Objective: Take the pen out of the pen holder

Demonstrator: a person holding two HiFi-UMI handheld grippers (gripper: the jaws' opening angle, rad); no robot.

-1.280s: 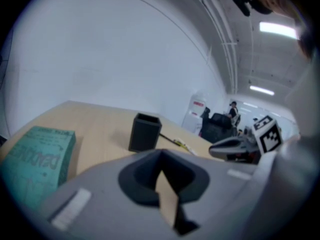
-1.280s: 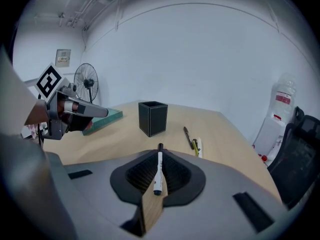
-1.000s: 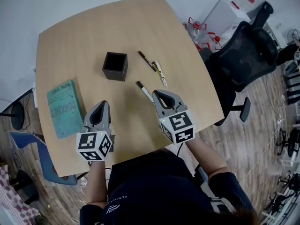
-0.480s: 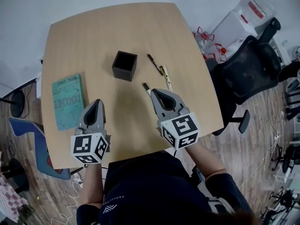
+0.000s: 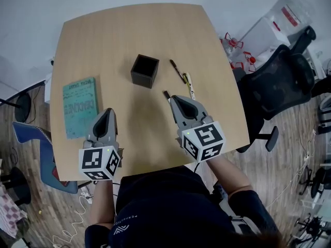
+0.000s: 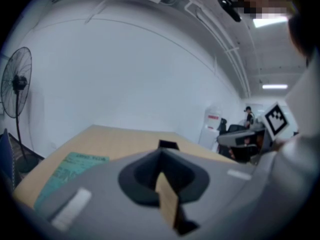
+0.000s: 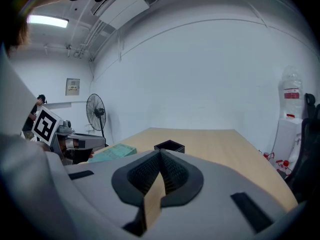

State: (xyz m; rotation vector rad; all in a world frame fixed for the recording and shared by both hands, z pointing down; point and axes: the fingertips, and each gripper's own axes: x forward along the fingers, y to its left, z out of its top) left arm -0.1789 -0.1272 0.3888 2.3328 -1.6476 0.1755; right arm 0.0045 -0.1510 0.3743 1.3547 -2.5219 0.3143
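The black square pen holder (image 5: 145,71) stands mid-table with nothing showing inside it; it also shows small beyond the jaws as the holder (image 6: 168,145) and the holder (image 7: 170,146). To its right lie a black pen (image 5: 177,70) and a yellow-white pen (image 5: 190,86) flat on the wood. A third pen (image 5: 166,94) pokes out from under my right gripper's tip. My right gripper (image 5: 174,98) (image 7: 161,153) hovers over that pen, shut and holding nothing. My left gripper (image 5: 109,111) (image 6: 161,152) hangs near the front left, also shut with nothing in it.
A teal book (image 5: 80,106) lies at the table's left edge, beside my left gripper. A black office chair (image 5: 282,81) stands off the table's right side. The wooden table (image 5: 129,30) is bare at its far half. A fan (image 6: 17,84) stands by the wall.
Both grippers have lifted a little and drawn back toward me, still shut. The right gripper now covers more of the nearest pen. The pens and the holder have not moved.
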